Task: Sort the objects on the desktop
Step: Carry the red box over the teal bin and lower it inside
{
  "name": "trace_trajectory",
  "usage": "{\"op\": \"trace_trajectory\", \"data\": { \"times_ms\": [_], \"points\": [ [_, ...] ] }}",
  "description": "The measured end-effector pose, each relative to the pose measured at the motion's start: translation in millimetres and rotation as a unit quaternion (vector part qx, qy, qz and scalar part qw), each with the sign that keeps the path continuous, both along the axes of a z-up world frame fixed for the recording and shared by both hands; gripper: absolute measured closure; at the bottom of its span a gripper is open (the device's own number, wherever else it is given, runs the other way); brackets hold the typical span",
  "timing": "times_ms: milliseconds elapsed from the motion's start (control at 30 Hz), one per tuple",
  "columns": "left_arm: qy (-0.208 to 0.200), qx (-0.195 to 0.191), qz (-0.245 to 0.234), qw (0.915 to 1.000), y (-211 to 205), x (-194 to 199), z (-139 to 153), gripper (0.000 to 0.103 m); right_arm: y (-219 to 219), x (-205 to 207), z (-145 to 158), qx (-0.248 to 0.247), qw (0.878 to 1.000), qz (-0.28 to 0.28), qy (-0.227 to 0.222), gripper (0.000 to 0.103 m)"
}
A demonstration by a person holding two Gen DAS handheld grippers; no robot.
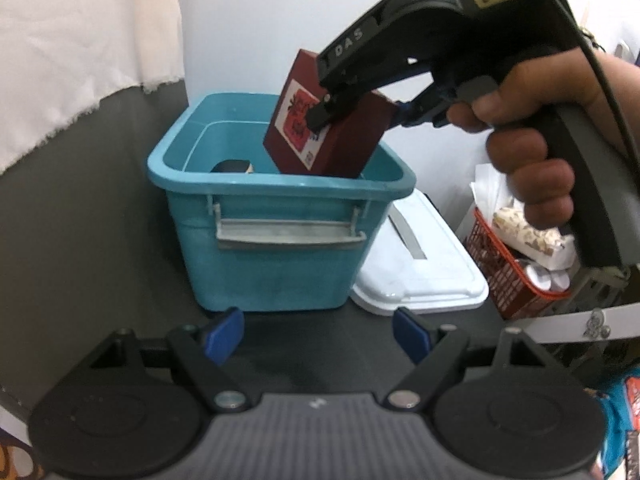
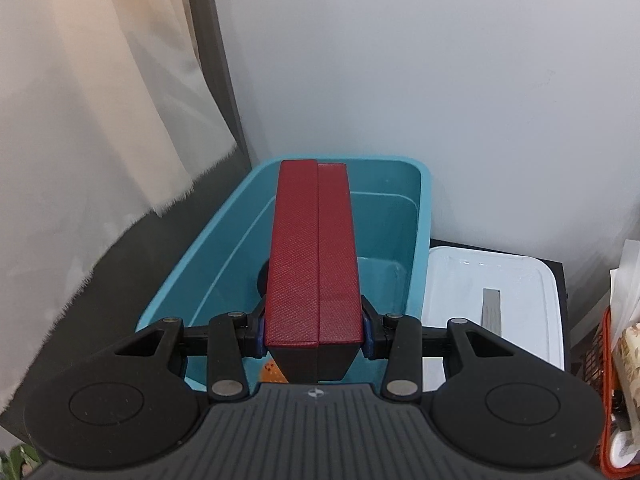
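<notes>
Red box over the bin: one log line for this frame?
right tool: shut on red box | box: tilted, lower end inside teal bin rim, unreleased | left tool: open, empty, facing bin | white lid: right of bin

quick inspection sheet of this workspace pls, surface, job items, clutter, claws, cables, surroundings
surface: dark tabletop, mostly bare at left.
job's things: teal bin, open, a dark item on its floor; red box tilted, its lower end below the bin's rim.
clutter: white lid flat beside the bin; orange basket stuffed with packets.
claws: right claw shut on the red box; left claw open, empty, short of the bin.
cables: black cable along the right handle.
surroundings: white wall, cream curtain at left.
</notes>
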State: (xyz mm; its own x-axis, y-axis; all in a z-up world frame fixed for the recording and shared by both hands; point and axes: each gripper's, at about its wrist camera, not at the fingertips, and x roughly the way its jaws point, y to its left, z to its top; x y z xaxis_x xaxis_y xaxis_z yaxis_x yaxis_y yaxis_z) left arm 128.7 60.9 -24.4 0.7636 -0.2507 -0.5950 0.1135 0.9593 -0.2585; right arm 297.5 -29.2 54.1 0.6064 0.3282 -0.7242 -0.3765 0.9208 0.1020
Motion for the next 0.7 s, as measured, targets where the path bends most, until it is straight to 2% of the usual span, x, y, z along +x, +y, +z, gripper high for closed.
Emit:
{"op": "trace_trajectory", "data": {
  "times_ms": [433,700],
  "points": [
    [0.001,-0.003,0.002,1.0000,1.8,1.9,-0.8,0.019,22.8,25.0,-24.1,-0.069,0.997,0.016,0.043,0.058],
    [0.004,-0.004,0.000,1.0000,1.5,4.7,-2.7,0.019,29.5,31.0,-33.9,-0.085,0.994,0.019,0.061,0.058]
  ]
}}
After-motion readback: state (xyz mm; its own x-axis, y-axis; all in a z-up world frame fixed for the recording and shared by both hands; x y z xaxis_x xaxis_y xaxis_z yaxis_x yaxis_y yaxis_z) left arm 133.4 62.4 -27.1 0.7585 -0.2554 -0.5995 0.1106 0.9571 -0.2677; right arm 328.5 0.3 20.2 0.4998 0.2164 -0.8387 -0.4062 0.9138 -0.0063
